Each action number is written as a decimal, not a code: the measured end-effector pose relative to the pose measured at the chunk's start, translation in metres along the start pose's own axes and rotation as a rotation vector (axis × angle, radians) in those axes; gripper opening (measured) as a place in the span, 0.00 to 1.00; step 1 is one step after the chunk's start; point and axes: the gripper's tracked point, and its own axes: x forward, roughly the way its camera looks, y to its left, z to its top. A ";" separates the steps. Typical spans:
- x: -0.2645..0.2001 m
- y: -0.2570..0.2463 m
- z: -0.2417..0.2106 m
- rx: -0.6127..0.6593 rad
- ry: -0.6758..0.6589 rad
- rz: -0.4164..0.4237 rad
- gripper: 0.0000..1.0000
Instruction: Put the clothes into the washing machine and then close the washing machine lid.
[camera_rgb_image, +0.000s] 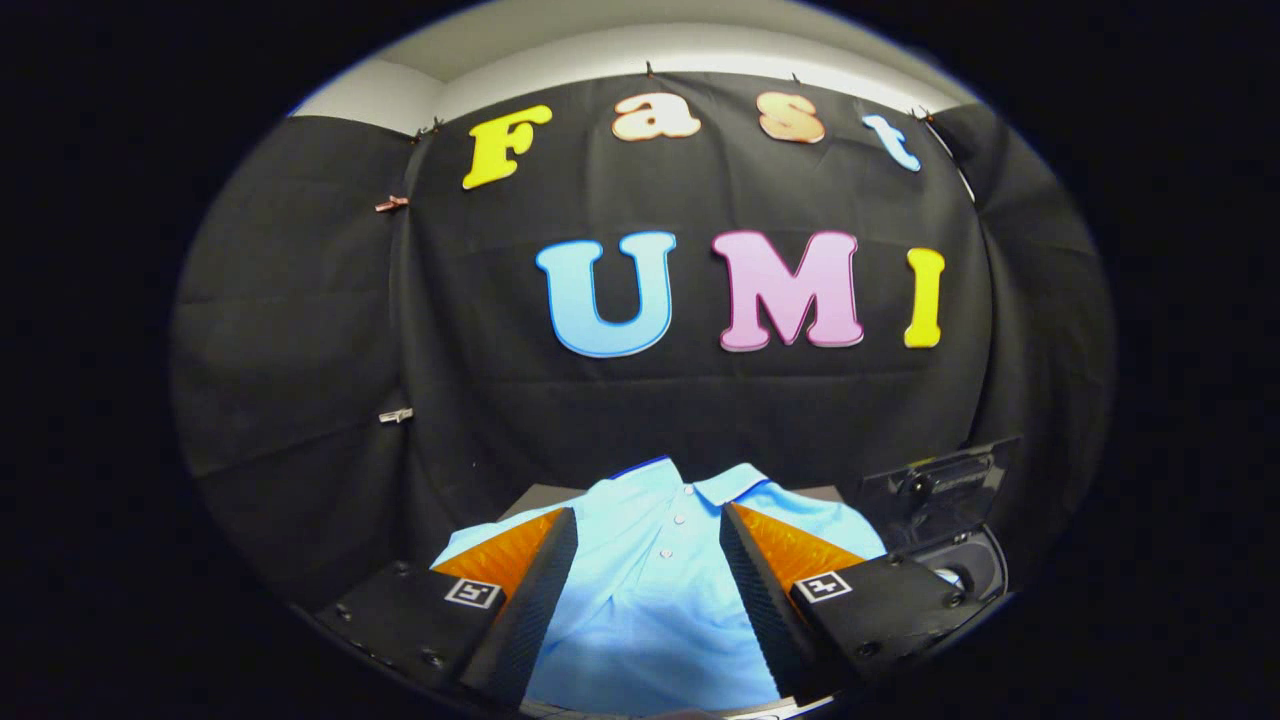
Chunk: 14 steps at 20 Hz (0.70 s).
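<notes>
A light blue polo shirt (655, 590) with a buttoned collar lies flat on a grey surface (535, 495), its collar pointing away from me. My gripper (648, 525) hovers over it with both fingers spread wide; the shirt's button placket shows in the gap between them, untouched as far as I can tell. To the right, past the right finger (765, 590), stands the dark washing machine (960, 570), its lid (935, 485) raised upright at the back and the rim of its round opening below it.
Black cloth walls close the booth behind and on both sides, close behind the shirt. Small clips (396, 414) hold the cloth at the left seam.
</notes>
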 end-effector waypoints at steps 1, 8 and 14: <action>0.007 -0.003 -0.002 0.002 0.037 -0.009 0.91; 0.054 -0.005 -0.047 -0.104 0.320 -0.019 0.92; 0.052 -0.011 -0.121 -0.130 0.644 -0.041 0.90</action>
